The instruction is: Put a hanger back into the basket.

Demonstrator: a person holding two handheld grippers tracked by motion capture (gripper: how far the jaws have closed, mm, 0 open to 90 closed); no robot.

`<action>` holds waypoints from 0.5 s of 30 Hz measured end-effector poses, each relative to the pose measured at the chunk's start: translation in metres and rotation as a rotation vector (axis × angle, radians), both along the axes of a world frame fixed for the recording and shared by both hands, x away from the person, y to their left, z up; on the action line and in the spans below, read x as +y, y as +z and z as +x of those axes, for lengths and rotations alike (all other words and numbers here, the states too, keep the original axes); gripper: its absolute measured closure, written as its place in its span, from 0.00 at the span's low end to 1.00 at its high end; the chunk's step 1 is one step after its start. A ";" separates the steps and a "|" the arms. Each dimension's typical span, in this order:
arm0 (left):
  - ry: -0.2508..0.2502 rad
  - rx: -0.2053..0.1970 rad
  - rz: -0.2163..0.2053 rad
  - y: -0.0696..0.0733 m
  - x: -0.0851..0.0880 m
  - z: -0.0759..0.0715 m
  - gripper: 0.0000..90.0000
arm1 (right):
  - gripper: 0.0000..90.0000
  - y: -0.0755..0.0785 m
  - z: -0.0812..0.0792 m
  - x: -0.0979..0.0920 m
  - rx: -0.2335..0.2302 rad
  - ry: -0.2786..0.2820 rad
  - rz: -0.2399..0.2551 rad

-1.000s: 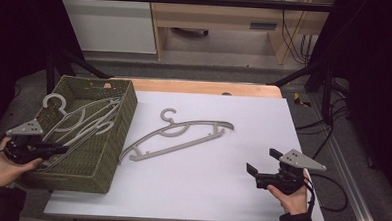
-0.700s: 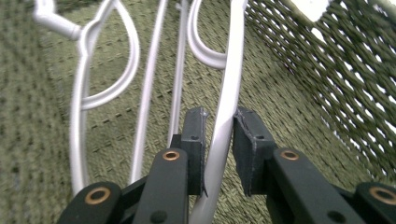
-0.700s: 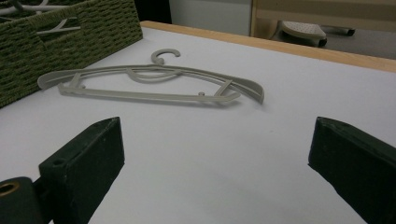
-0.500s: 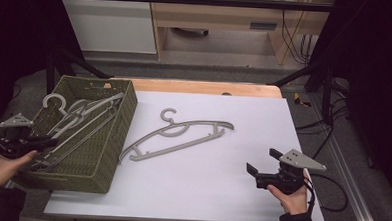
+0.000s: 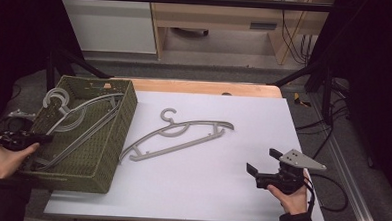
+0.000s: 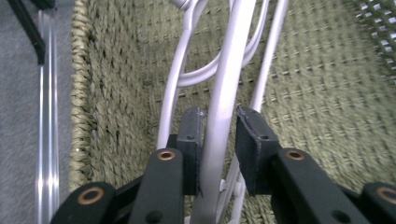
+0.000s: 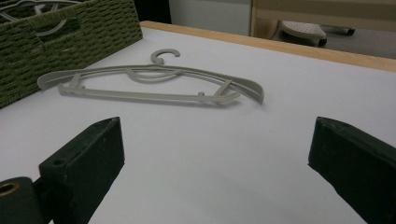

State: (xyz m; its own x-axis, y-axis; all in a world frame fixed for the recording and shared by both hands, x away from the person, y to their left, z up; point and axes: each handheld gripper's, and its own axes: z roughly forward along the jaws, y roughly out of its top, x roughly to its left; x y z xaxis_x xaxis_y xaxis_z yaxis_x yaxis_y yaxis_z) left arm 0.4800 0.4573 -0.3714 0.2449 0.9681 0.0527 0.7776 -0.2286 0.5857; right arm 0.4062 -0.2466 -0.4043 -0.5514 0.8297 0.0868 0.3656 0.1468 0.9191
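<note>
A grey plastic hanger (image 5: 178,134) lies flat on the white table (image 5: 205,201), hook pointing away; it is also ahead in the right gripper view (image 7: 154,84). Several more grey hangers (image 5: 83,118) lie in the green woven basket (image 5: 118,137) at the left. My left gripper (image 5: 38,138) reaches over the basket's left rim and is shut on the bar of one of these hangers (image 6: 233,56), its pads (image 6: 191,135) pressing both sides. My right gripper (image 5: 263,161) rests low at the table's front right, open, with nothing between its jaws (image 7: 217,140).
The basket's woven wall (image 7: 56,37) stands left of the table hanger. A wooden strip (image 5: 210,87) edges the table's far side. Black frame legs (image 5: 306,70) and cables stand beyond the table. Grey floor (image 6: 28,116) lies left of the basket.
My left gripper has shifted slightly to the left at the basket's rim, and the basket hangers have barely moved. The right gripper and the table hanger have stayed still.
</note>
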 end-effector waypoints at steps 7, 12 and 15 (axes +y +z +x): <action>0.036 -0.011 0.016 0.001 0.002 0.000 0.72 | 0.04 0.000 0.000 0.000 0.001 0.001 0.000; 0.050 -0.038 0.005 0.005 0.005 -0.006 0.66 | 0.04 0.000 0.000 0.000 0.000 0.000 -0.001; 0.049 -0.064 0.006 0.009 0.003 -0.009 0.62 | 0.04 -0.001 0.000 0.000 0.001 0.001 0.001</action>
State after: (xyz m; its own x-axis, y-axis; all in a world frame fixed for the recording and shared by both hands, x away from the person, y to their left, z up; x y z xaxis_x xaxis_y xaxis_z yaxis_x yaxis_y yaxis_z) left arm 0.4710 0.4608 -0.3626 0.1927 0.9786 0.0722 0.7491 -0.1943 0.6334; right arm 0.4065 -0.2464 -0.4049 -0.5523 0.8290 0.0881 0.3666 0.1466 0.9188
